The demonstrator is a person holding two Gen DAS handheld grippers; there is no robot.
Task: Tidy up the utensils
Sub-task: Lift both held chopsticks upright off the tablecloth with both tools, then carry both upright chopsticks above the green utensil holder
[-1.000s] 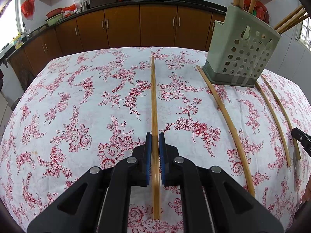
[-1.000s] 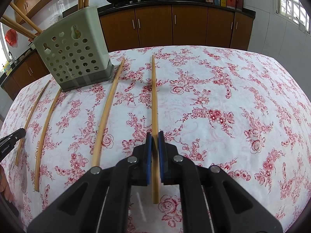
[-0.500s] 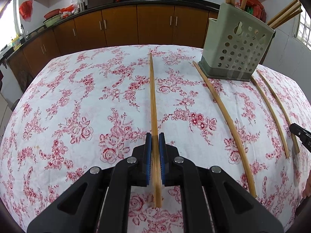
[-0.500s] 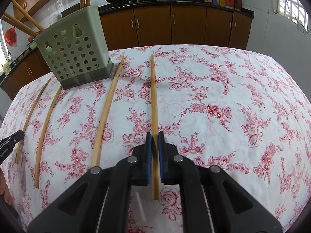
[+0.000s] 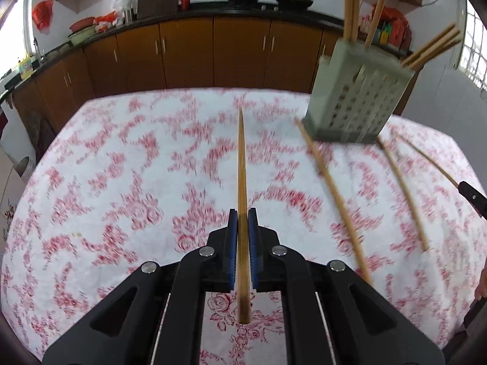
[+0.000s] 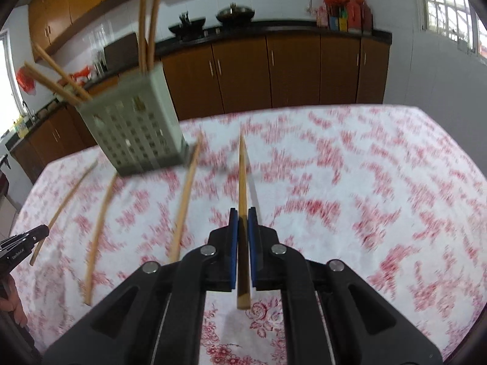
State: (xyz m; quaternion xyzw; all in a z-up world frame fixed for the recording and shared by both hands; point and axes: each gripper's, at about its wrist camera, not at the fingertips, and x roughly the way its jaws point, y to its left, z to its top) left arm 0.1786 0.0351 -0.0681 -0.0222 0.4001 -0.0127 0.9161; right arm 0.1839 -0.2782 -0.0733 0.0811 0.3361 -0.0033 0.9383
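My left gripper [image 5: 242, 214] is shut on a bamboo chopstick [image 5: 242, 164] that points forward, lifted above the floral tablecloth [image 5: 121, 182]. My right gripper [image 6: 242, 213] is shut on another bamboo chopstick [image 6: 242, 176], also lifted off the cloth. A grey-green perforated utensil holder [image 5: 356, 100] with several chopsticks standing in it sits at the far right of the left wrist view and at the far left of the right wrist view [image 6: 137, 127]. Three loose chopsticks [image 5: 334, 194] lie on the cloth between the two grippers; they also show in the right wrist view [image 6: 184, 197].
Brown kitchen cabinets [image 5: 188, 51] with a dark counter run behind the table. The tip of the other gripper shows at the right edge of the left wrist view [image 5: 471, 197] and at the left edge of the right wrist view [image 6: 24, 240].
Both grippers have lifted their chopsticks off the cloth and risen. The table now looks farther below and blurred by motion.
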